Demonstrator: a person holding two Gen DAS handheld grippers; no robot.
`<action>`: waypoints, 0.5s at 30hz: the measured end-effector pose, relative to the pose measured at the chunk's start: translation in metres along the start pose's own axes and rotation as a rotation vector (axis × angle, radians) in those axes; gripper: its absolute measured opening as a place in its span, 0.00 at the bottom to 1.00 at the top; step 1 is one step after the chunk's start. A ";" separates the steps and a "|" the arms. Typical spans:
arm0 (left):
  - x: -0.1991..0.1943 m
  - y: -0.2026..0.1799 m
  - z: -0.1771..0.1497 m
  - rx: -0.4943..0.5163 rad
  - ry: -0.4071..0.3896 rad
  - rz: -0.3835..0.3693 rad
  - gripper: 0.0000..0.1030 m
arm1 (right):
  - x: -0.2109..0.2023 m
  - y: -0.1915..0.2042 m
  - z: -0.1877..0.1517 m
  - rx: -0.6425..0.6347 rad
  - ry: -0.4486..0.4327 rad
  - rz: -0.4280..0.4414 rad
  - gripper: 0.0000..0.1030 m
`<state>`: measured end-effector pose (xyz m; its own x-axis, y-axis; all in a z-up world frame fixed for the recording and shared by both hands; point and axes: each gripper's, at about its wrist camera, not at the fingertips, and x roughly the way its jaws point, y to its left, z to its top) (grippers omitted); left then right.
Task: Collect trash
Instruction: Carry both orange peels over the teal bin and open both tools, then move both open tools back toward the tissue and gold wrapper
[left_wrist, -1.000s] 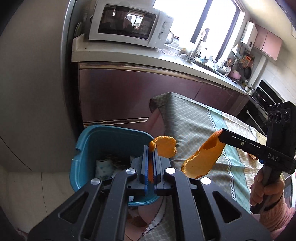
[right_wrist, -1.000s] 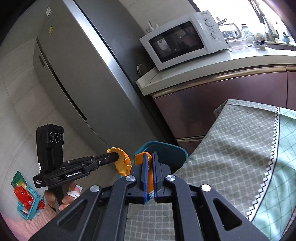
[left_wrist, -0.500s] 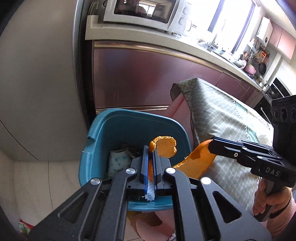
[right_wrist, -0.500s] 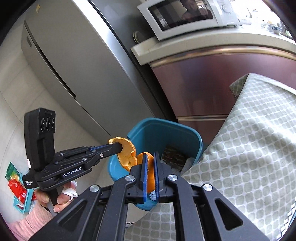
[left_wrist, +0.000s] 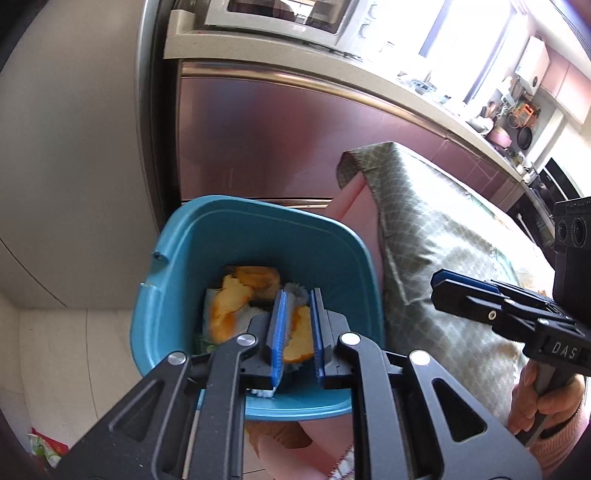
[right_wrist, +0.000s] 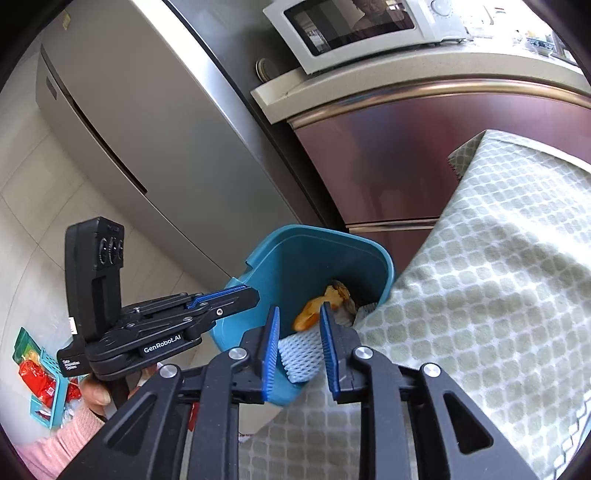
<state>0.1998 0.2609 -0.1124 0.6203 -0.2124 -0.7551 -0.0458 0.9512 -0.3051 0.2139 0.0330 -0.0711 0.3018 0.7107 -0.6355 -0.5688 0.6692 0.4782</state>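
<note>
Both grippers, left (left_wrist: 297, 328) and right (right_wrist: 298, 343), over bin (left_wrist: 177, 258); fingers just opened a little, holding nothing. Peels (left_wrist: 236, 295) inside bin. Risk: bumping bin rim, tipping bin.

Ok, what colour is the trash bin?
Teal blue bin, clearest in the left wrist view.

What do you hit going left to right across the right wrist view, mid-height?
Fridge → left tool → teal bin → checked tablecloth.
</note>
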 end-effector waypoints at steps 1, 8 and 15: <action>-0.002 -0.004 0.000 0.006 -0.004 -0.007 0.12 | -0.005 -0.001 -0.001 0.003 -0.008 0.002 0.22; -0.022 -0.044 -0.002 0.078 -0.061 -0.106 0.21 | -0.056 -0.011 -0.015 -0.010 -0.074 -0.010 0.28; -0.025 -0.107 -0.003 0.169 -0.077 -0.225 0.25 | -0.126 -0.038 -0.038 0.027 -0.174 -0.072 0.32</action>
<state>0.1869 0.1637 -0.0624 0.6578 -0.4110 -0.6312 0.2272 0.9072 -0.3540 0.1682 -0.0900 -0.0328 0.4697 0.6863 -0.5553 -0.5209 0.7233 0.4533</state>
